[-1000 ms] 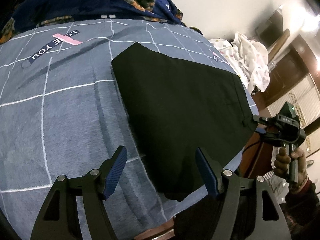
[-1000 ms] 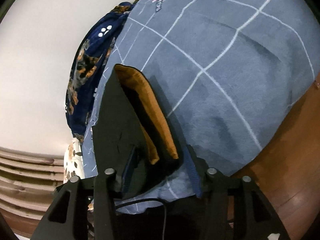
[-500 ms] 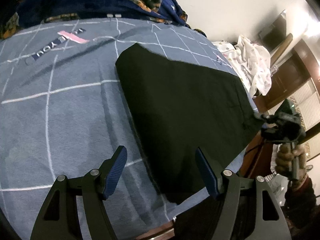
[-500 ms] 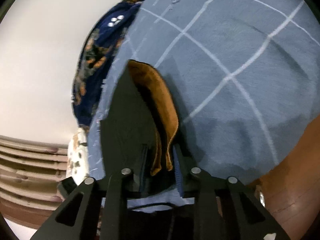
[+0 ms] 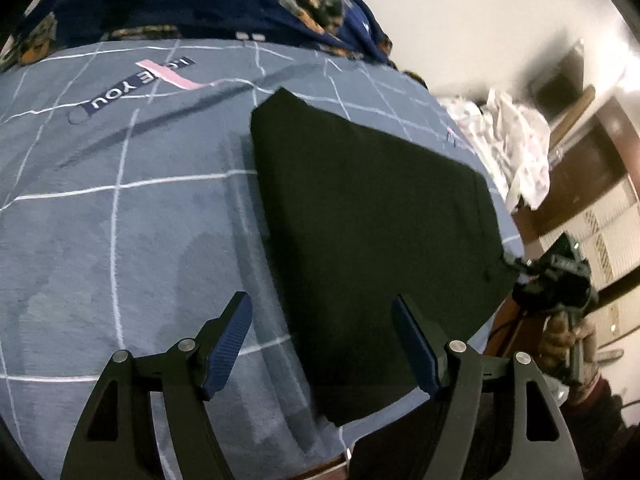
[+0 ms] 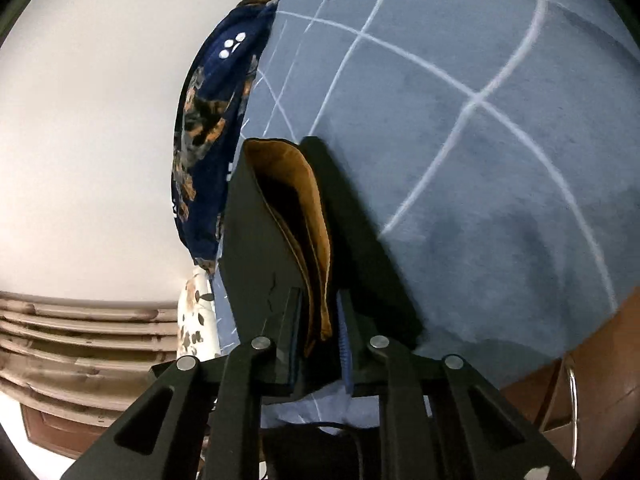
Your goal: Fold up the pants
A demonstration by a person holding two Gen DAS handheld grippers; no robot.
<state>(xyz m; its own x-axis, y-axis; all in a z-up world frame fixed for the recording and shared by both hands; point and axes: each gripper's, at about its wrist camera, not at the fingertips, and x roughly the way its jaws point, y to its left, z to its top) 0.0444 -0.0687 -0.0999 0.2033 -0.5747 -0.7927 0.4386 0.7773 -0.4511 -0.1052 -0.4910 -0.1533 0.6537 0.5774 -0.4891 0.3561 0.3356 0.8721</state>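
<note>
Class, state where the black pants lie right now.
In the left wrist view, the black pants lie flat on the grey checked bedspread, right of centre, near the bed's right edge.

Matte black left gripper [image 5: 322, 344] frame with triangular cut-outs, silver pivot screws and ribbed blue pads [image 5: 228, 344]; the right gripper [image 6: 318, 332] matches, a black cable trailing beneath. A dark red sleeve [image 5: 596, 400] covers the wrist.

Only readable bit is "YOU" on the dark printed strip [image 5: 138, 88] of the blue bedsheet [image 5: 120, 240], upper left, upside down.
</note>
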